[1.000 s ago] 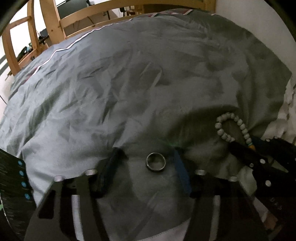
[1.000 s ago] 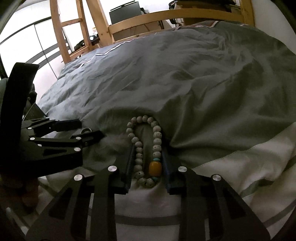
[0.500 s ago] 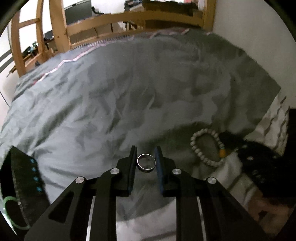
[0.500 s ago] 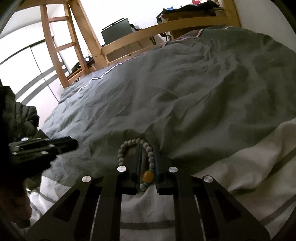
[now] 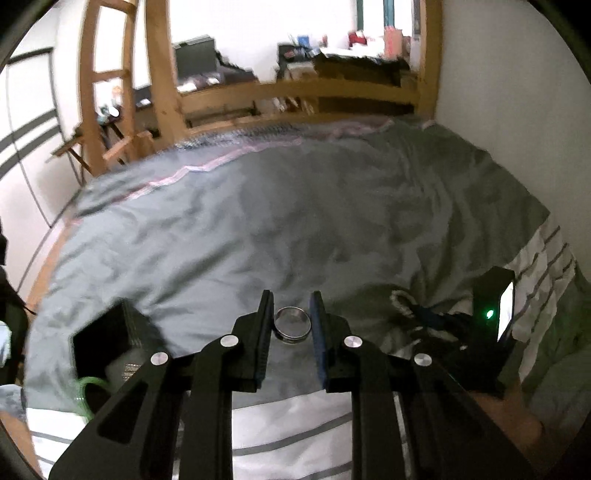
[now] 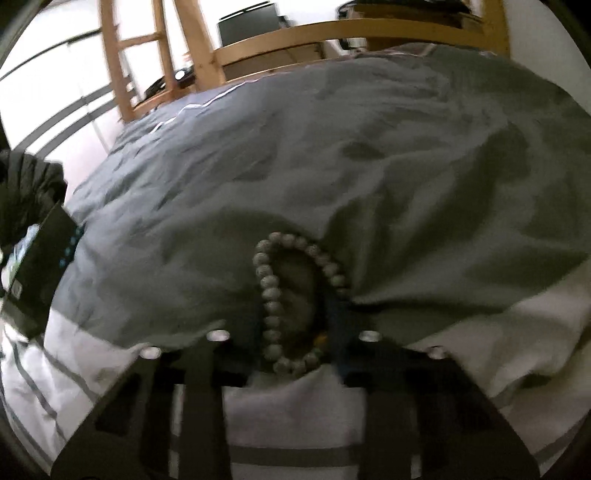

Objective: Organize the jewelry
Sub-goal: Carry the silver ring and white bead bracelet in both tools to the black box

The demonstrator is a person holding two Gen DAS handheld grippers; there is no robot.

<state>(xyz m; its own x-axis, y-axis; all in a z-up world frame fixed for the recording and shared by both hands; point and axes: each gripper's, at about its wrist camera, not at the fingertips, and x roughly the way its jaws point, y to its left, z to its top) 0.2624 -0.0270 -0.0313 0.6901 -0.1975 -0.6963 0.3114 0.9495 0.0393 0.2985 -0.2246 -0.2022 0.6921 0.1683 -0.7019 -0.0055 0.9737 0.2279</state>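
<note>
The left gripper (image 5: 291, 314) is clenching a silver ring (image 5: 292, 327) between its two pads, the ring lying nearly flat with its opening facing upward and slightly toward the camera, its band spanning straight across from one pad to the other, and it is hanging in the air above the grey duvet (image 5: 295, 229). The jaws were closing on the ring within the last second. In the right wrist view the picture is blurring, but the right gripper (image 6: 295, 325) is gripping a beaded bracelet (image 6: 291, 299) by its near end, where an amber bead (image 6: 320, 338) is sitting close to the right-hand finger; its jaws too were closing on it a moment ago. The bracelet is forming a long oval loop whose long axis is running away from the camera along the line of the fingers, its far end pointing toward the wooden bed frame (image 6: 332, 33) and resting on or just above the duvet; which of the two I cannot tell. A dark open box (image 5: 110, 339) is sitting on the bedding at the lower left of the left wrist view.
</note>
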